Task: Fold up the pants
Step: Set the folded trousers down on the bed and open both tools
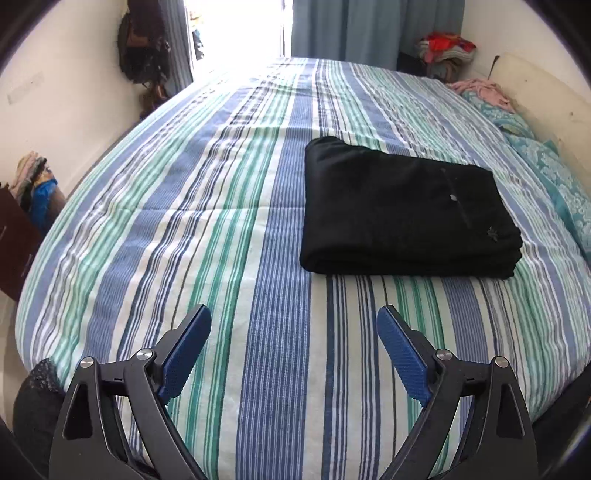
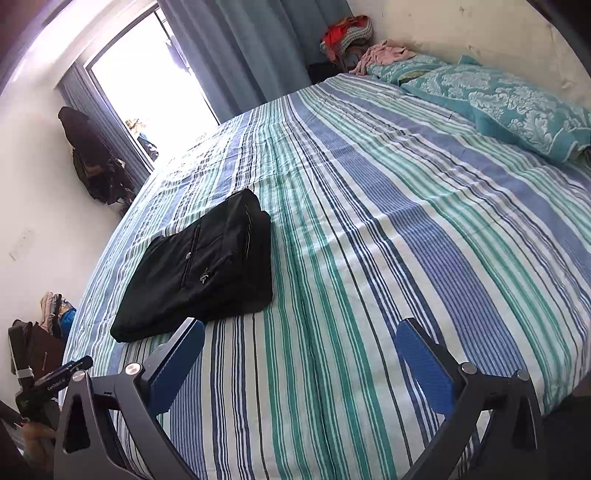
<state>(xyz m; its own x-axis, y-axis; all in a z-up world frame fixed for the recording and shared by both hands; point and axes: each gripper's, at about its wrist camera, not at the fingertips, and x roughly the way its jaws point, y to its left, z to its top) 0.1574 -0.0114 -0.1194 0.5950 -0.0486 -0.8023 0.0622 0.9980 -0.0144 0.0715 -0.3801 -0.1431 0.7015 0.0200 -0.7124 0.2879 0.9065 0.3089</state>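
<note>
Black pants [image 1: 402, 210] lie folded into a compact rectangular stack on the striped bed [image 1: 221, 221]. They also show in the right wrist view [image 2: 199, 269], with a zip pocket on top. My left gripper [image 1: 293, 321] is open and empty, held above the bed's near edge, short of the pants and to their left. My right gripper [image 2: 301, 332] is open and empty, above the bed to the right of the pants, its left finger near their front corner.
Teal patterned pillows [image 2: 509, 99] lie along the wall [image 2: 480, 33] at the right. A pile of clothes [image 2: 347, 33] sits in the far corner by the blue curtain [image 2: 251, 48]. Bags [image 2: 40, 339] stand on the floor left of the bed.
</note>
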